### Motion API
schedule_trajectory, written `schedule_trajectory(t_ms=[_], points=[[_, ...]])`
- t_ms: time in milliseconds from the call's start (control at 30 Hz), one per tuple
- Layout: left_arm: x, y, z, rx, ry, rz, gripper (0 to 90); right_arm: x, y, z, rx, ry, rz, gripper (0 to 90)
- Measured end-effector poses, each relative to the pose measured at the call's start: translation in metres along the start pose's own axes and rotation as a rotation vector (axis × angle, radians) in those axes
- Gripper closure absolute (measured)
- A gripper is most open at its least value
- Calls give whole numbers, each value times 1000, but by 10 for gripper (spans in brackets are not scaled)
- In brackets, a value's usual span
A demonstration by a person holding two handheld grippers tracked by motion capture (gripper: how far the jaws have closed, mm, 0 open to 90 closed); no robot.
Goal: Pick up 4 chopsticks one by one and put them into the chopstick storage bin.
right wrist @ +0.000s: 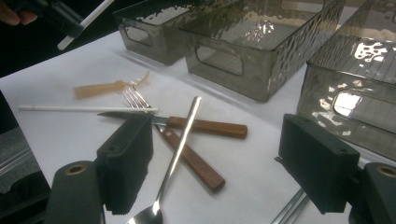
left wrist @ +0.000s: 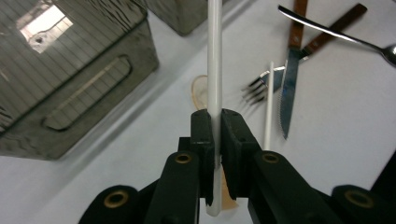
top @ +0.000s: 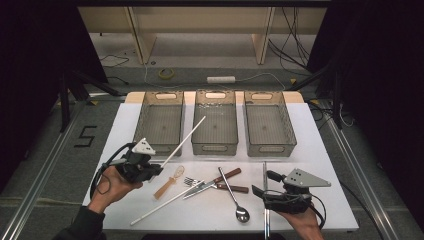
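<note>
My left gripper (top: 158, 168) (left wrist: 215, 122) is shut on a long white stick (top: 186, 138) (left wrist: 214, 56), held near its lower end. The stick slants up toward the middle bin (top: 215, 145). My right gripper (top: 265, 184) (right wrist: 222, 158) is open with nothing between its jaws, above the table's front right. A thin metal rod (top: 265, 172) (right wrist: 288, 211) lies on the table beneath it. In the right gripper view the left gripper (right wrist: 60, 16) and its stick (right wrist: 88, 17) show at the top left.
On the white tabletop (top: 320, 150) lie a second white stick (top: 160, 206) (right wrist: 84, 108), a tan plastic fork (top: 169, 183) (right wrist: 107, 87), a wooden-handled fork (top: 192, 181), a knife (top: 210, 183) (right wrist: 205, 126) and a spoon (top: 236, 200) (right wrist: 177, 149). Behind them stand the left bin (top: 161, 142) and right bin (top: 270, 147).
</note>
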State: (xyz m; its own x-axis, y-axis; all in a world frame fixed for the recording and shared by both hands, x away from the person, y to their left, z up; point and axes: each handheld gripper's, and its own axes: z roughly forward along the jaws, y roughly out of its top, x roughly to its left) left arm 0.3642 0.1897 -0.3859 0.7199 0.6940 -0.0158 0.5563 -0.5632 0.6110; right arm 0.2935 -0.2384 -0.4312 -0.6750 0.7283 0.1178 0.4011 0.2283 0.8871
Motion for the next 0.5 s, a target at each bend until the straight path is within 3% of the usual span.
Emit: schedule_trajectory(t_ms=[500], points=[[36, 16, -3, -80, 76, -85, 835, 0, 0, 0, -3, 6, 8, 271]])
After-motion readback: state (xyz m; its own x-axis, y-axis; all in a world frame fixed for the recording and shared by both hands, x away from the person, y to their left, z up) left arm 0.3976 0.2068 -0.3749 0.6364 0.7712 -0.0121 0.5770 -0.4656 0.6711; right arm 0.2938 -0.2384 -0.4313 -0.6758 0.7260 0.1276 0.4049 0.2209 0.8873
